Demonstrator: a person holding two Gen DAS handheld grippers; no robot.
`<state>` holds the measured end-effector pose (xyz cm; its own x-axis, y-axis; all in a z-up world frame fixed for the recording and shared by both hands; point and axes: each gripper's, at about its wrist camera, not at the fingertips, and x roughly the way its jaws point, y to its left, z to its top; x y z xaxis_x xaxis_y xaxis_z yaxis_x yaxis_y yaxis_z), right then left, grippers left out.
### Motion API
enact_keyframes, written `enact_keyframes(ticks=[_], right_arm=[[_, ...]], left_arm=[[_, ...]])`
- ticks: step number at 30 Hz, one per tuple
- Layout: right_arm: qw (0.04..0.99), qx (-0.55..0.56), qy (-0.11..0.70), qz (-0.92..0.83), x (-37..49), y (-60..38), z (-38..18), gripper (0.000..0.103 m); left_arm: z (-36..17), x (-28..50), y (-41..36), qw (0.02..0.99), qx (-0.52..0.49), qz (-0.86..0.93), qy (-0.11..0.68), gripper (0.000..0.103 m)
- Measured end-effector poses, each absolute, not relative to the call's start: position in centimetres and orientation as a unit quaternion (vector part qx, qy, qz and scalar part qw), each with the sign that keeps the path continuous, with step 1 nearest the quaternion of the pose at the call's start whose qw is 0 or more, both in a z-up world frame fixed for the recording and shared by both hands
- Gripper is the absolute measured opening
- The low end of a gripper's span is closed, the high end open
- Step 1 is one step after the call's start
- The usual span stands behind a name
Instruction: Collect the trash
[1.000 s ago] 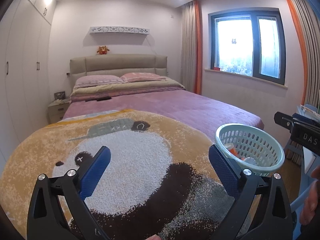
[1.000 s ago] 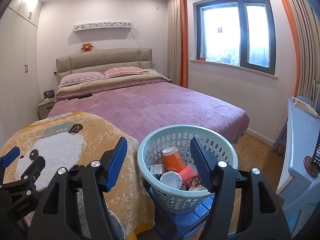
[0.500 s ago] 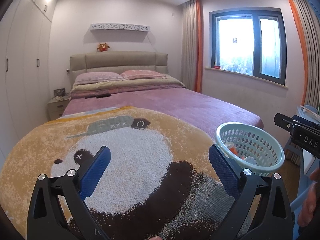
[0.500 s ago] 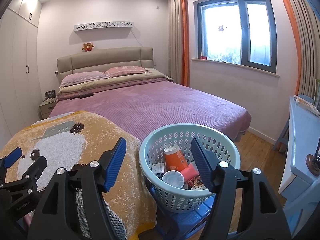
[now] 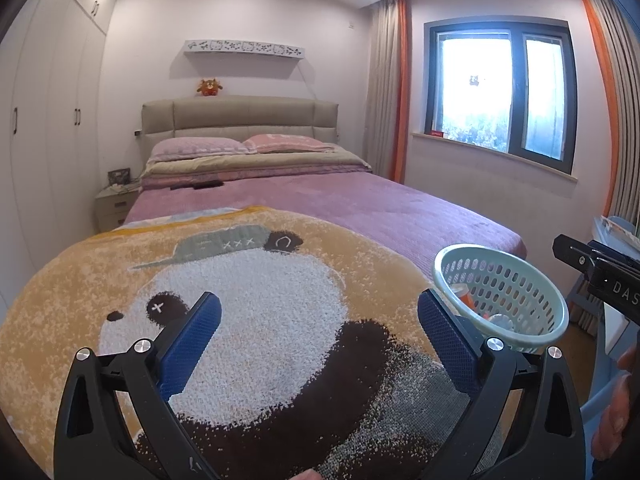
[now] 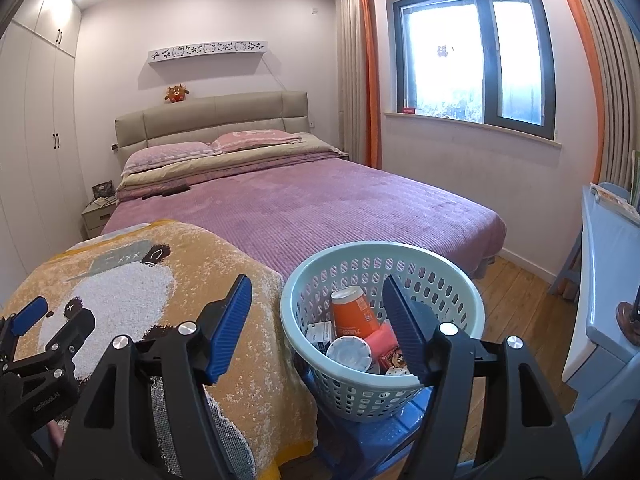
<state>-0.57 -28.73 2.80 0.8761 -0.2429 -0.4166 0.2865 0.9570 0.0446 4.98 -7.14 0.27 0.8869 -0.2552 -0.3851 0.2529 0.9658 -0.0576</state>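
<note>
R gripper [image 6: 318,312] jaws wide apart, nothing held, over near rim of basket [image 6: 304,280]. L gripper [image 5: 320,326] also wide, empty, above panda blanket [image 5: 260,300]. Trash in basket: orange cup [image 6: 354,312], white lid [image 6: 349,354], prob small boxes. Basket on blue stool [image 6: 360,440] beside bed [image 6: 320,200]

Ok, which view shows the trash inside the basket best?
The right wrist view: it looks down into the basket, showing an orange cup, a white lid and small packets. The left wrist view shows the basket side-on at its right edge, contents mostly hidden.
</note>
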Motion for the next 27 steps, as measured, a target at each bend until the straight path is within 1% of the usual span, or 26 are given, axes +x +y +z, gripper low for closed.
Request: enact_keyframes(ticks=[27], right_arm=[[0.966,0.054,0.213,-0.137,-0.80,-28.84,2.52,0.064]], left_arm=[[0.26,4.80,-7.34,0.971,0.003,-0.131,0.200,0.096]])
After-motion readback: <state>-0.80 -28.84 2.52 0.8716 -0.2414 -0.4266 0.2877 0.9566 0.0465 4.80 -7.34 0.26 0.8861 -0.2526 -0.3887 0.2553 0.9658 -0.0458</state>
